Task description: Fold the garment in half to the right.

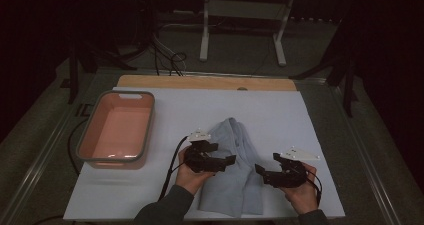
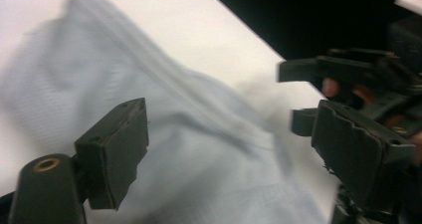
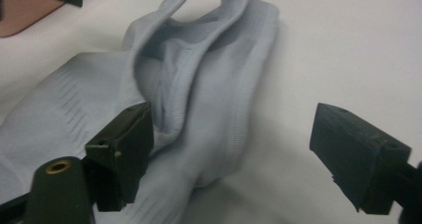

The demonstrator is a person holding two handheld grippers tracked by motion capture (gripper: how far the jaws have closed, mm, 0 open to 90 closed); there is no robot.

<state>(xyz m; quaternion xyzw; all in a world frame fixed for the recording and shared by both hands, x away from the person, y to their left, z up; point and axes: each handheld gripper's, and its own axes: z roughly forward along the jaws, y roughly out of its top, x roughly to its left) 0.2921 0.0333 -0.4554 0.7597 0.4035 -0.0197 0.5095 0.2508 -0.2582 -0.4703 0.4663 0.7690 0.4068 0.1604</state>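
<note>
A pale blue cloth [image 1: 235,170] lies crumpled and partly folded on the white table sheet [image 1: 280,115], near the front middle. My left gripper [image 1: 223,154] hovers at the cloth's left edge with its jaws wide apart. In the left gripper view the cloth [image 2: 189,84] lies under the left gripper [image 2: 234,129], and nothing is pinched. My right gripper [image 1: 267,164] stands open at the cloth's right edge, facing the left one. In the right gripper view a raised fold of the cloth [image 3: 199,74] lies ahead of the open right gripper [image 3: 234,129]; its left jaw is over the fabric.
A pink tub with a grey rim [image 1: 111,159] stands empty at the left of the sheet. A wooden strip [image 1: 200,82] runs along the far edge. Cables and a white stand [image 1: 245,15] sit on the floor beyond. Bare sheet lies right of the cloth.
</note>
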